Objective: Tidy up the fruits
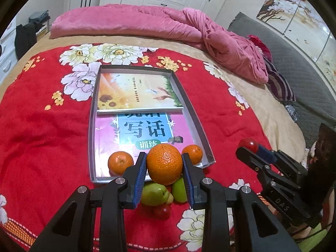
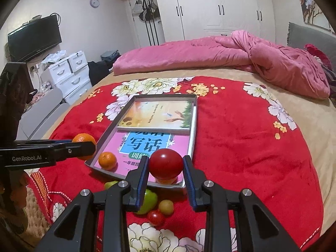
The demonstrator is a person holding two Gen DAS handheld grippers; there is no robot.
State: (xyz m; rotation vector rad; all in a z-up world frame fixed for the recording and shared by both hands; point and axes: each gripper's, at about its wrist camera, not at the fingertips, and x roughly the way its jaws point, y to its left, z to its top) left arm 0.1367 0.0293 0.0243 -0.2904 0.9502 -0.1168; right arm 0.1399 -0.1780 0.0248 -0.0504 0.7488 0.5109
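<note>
My left gripper [image 1: 164, 159] is shut on a large orange [image 1: 164, 168], held above the near end of a shallow grey tray [image 1: 92, 126]. Two small oranges [image 1: 120, 162] [image 1: 192, 151] lie at that end of the tray, on a pink book. My right gripper [image 2: 166, 161] is shut on a red tomato [image 2: 166, 164], also over the tray's near edge [image 2: 194, 126]. On the red floral blanket below lie green fruits [image 1: 153, 193] [image 2: 149, 201], a small yellowish fruit [image 2: 166, 207] and a small red tomato [image 2: 155, 217]. Each gripper shows in the other's view: the right [image 1: 246, 149], the left [image 2: 84, 145].
Two books [image 1: 136, 92] [image 1: 145, 130] cover the tray floor. A rumpled pink quilt [image 1: 168, 25] lies across the far side of the bed, with a grey headboard [image 1: 294, 63] at the right. White drawers [image 2: 67, 73] and a TV [image 2: 34, 37] stand beyond the left bed edge.
</note>
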